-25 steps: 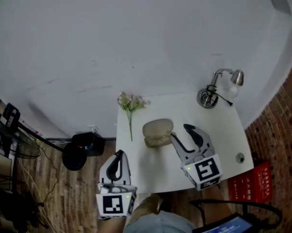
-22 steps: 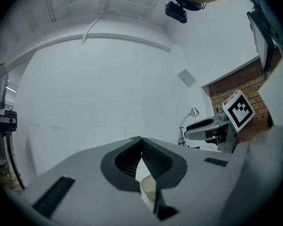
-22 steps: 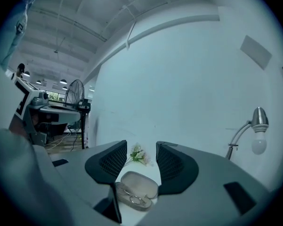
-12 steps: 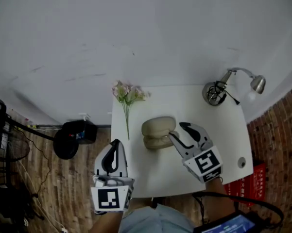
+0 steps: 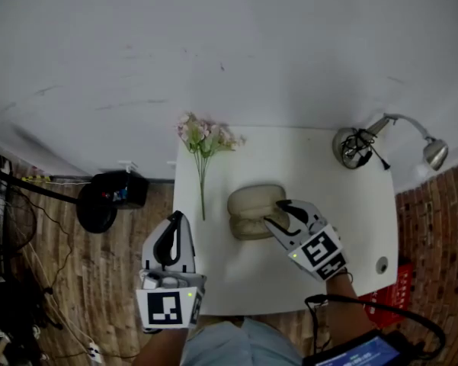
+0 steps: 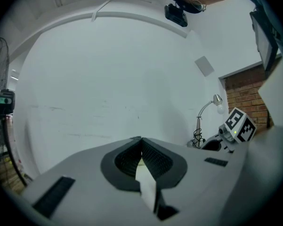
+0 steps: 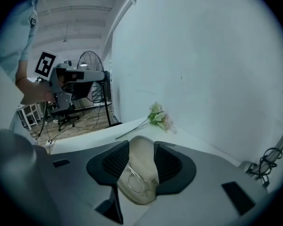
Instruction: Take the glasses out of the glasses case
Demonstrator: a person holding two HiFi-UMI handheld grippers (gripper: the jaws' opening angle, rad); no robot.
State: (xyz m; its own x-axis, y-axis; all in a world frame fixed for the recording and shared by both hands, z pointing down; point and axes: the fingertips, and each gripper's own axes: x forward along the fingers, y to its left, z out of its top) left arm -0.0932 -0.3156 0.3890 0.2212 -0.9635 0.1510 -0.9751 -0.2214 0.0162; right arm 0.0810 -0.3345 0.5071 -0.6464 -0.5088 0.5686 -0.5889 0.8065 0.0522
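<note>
Small white table (image 5: 343, 197), back edge against plain white wall (image 5: 213, 44). Along the left edge: flowers (image 5: 203, 139), blooms at the back, stem laid toward the front. Back right corner taken by desk lamp (image 5: 356, 148), head hanging out past the table's right edge. Bare tabletop open in front of the case and to its right, as far as a small round hole (image 5: 380, 264) near the front right corner. At the left edge near the front corner: left gripper (image 5: 173, 224), just beside the stem's end, well apart from the case. Pads (image 6: 153, 157) pressed together, tips meeting.

Mid-table: glasses case (image 5: 251, 211), tan, lying open. At its right end: right gripper (image 5: 281, 214), reaching in from the front right, angled down. In the right gripper view, case (image 7: 140, 157) straight between the two dark ribbed pads (image 7: 168, 164), jaws spread and closing; pad contact not clear. Inside the case: glasses (image 7: 137, 182), thin wire frame showing in the nearer half, touched by neither finger.

Tabletop plain, matte white. Wood plank floor (image 5: 76, 280) left of the table, with a black device (image 5: 107, 200) and cables. Brick wall (image 5: 442, 219) at right. Standing fan (image 7: 92, 62) further off in the right gripper view.
</note>
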